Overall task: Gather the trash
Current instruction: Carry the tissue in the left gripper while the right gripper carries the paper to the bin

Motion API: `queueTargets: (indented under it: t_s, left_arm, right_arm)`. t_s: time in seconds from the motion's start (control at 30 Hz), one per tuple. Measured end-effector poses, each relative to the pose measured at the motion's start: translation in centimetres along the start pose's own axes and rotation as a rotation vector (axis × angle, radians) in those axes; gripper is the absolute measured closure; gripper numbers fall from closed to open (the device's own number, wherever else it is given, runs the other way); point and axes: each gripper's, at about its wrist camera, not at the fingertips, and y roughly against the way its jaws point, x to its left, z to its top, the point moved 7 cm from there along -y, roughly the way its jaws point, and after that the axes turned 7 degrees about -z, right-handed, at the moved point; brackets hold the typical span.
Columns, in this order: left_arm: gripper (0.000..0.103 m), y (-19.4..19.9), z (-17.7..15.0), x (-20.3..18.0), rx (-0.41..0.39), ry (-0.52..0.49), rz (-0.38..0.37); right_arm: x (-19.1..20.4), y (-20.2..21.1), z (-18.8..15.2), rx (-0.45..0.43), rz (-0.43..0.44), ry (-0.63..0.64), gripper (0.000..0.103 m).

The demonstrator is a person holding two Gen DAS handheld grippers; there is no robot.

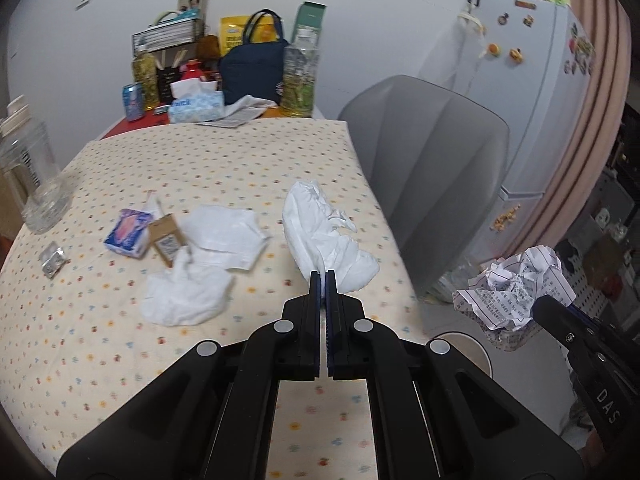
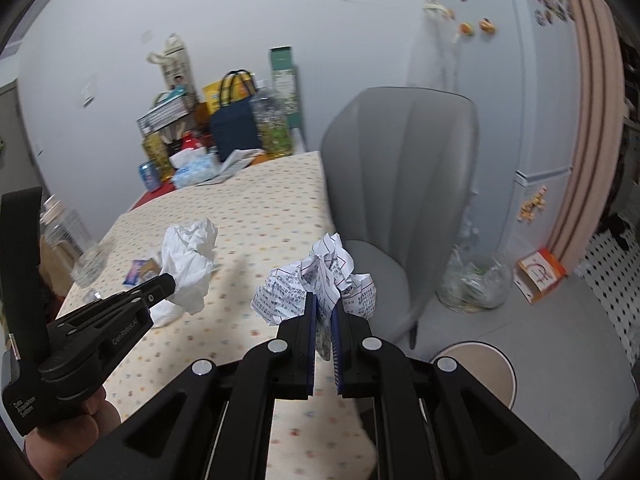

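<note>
Left wrist view: the left gripper (image 1: 324,276) has its jaws shut tight on a white tissue (image 1: 324,232), held up over the near right part of the dotted table (image 1: 240,152). Just beyond it, two more tissues (image 1: 208,256) and a small blue pack (image 1: 128,232) lie on the cloth. In the right wrist view, the right gripper (image 2: 325,300) pinches a crumpled printed paper (image 2: 320,276), with the grey chair (image 2: 400,168) behind.
</note>
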Motion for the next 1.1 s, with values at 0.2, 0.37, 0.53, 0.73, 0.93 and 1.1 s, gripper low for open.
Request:
queueTargets:
  t_s: [0.2,0.37,0.53,0.73,0.93,1.1]
  left_arm:
    - [0.100,-2.4,-0.1,-3.8,0.037,-0.048,-0.040]
    - [0.100,-4.5,-0.5,-6.9,0.076,-0.090,-0.064]
    - [0.100,-6.9,-0.8,-10.0,0.113,-0.135,-0.084]
    - [0.100,-9.7,-1.8,-13.6,0.164,-0.187,-0.103]
    - [0.100,-12.5,-2.8,-17.2,0.210,-0.229,-0.127]
    - [0.100,-14.6,-3.8,-19.7,0.251,-0.271,-0.143]
  right_arm:
    - [-4.4,-1.1,-0.4,0.020,-0.054,-0.061,0.095]
    - [-7.9,-2.1,-0.8,0.038,-0.089,-0.111,0.095]
    - [-11.6,-3.6,-1.5,0.065,-0.122,-0.167,0.095]
    - [-15.5,-5.3,-2.7,0.100,-0.154,-0.228,0.095]
    - [-19.1,-6.9,-3.9,0.133,-0.184,-0.281,0.095]
    - [-21.6,-8.0,-4.9,0.150,-0.200,-0.315,0.095]
